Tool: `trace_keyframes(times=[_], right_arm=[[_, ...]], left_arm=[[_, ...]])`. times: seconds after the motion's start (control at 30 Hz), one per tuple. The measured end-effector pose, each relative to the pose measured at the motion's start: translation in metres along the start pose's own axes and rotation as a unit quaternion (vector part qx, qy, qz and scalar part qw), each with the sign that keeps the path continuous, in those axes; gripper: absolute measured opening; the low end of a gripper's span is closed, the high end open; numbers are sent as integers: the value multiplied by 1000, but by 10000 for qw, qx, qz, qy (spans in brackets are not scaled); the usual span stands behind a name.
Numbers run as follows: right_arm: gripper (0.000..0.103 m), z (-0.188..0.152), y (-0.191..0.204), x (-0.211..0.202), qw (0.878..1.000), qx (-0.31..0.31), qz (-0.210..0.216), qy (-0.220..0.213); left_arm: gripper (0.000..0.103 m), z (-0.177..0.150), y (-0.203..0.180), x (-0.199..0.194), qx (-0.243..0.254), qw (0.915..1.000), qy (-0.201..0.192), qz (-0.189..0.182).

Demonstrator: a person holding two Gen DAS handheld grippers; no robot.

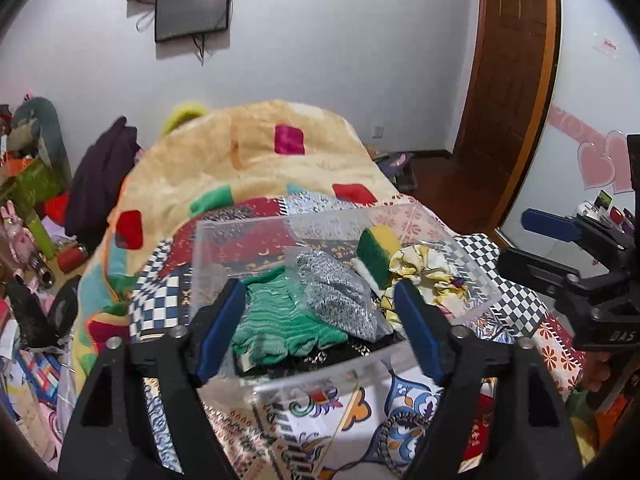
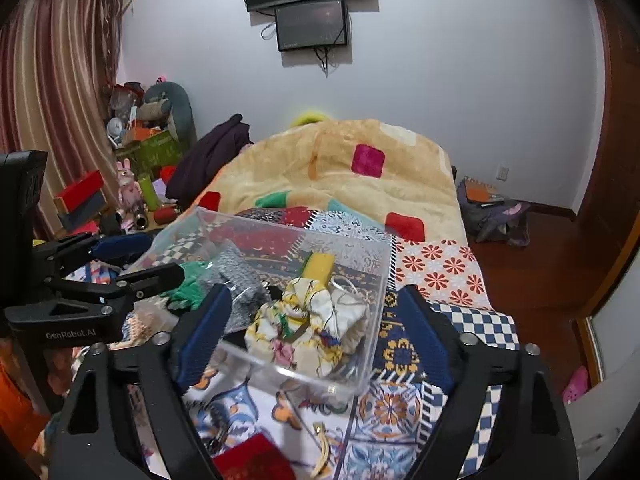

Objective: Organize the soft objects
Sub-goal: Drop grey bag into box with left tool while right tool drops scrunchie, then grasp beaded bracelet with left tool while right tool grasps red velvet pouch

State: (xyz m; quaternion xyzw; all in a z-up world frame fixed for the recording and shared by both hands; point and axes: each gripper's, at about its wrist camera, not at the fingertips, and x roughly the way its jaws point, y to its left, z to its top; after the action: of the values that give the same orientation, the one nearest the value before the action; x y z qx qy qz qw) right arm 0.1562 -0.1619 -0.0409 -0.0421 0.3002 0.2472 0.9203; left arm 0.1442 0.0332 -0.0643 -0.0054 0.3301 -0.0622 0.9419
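A clear plastic box (image 1: 320,372) stands on the patterned bedspread. It holds a green knit cloth (image 1: 280,320), a grey speckled cloth (image 1: 340,292), a green and yellow sponge (image 1: 376,252) and a yellow floral scrunchie (image 1: 424,272). My left gripper (image 1: 320,328) is open and empty above the box's near edge, over the green cloth. My right gripper (image 2: 316,328) is open and empty, with the scrunchie (image 2: 308,328) and the box corner (image 2: 340,388) between its fingers. The sponge (image 2: 318,266) and green cloth (image 2: 188,288) also show in the right wrist view. The left gripper shows there at the left (image 2: 120,264).
A beige blanket (image 1: 260,160) with coloured squares lies behind the box. Toys, boxes and clutter (image 2: 140,160) crowd the floor at the left. A bag (image 2: 492,216) sits on the wooden floor at the right. A red item (image 2: 252,460) lies near the bed's front.
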Motion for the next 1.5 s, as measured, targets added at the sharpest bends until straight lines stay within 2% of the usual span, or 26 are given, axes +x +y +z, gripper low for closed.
trace_keyframes(times=[0.13,0.4,0.57,0.7,0.97,1.1,1.17,1.2,1.27,1.33,1.37,1.5], right_arm=[[97,-10,6,-13,10000,-71,45,45],[98,-41,13,-17,9991,-131,134,369],[98,-65,15,-4,9968,0,226,762],[98,-83,18,4,9934,35,374,1085],[95,-108,29,22,9863,-112,515,1561],[74,-117,33,27,9818,-146,608,1793],[71,-119,35,28,9817,-194,578,1804],[66,-119,37,27,9816,-221,594,1801],[59,-119,37,25,9820,-244,563,1784],[48,-118,36,24,9827,-206,566,1752],[46,-119,34,23,9829,-171,584,1737],[35,-116,31,24,9841,-109,570,1676]], left_arm=[[91,-8,-3,-16,-1,10000,-51,-42],[93,-41,-6,-22,-63,9994,276,-175],[93,-65,-9,-13,-1,9982,592,-87],[93,-84,-13,-6,-68,9968,776,-184],[63,-108,-29,9,54,9939,1053,-338],[50,-113,-30,16,36,9916,1215,-446],[42,-115,-30,17,44,9914,1230,-445],[40,-116,-31,17,49,9916,1211,-443],[26,-116,-31,16,39,9915,1205,-486],[14,-117,-31,17,41,9908,1242,-539],[10,-117,-31,17,56,9912,1219,-506],[5,-118,-33,16,90,9920,1170,-469]])
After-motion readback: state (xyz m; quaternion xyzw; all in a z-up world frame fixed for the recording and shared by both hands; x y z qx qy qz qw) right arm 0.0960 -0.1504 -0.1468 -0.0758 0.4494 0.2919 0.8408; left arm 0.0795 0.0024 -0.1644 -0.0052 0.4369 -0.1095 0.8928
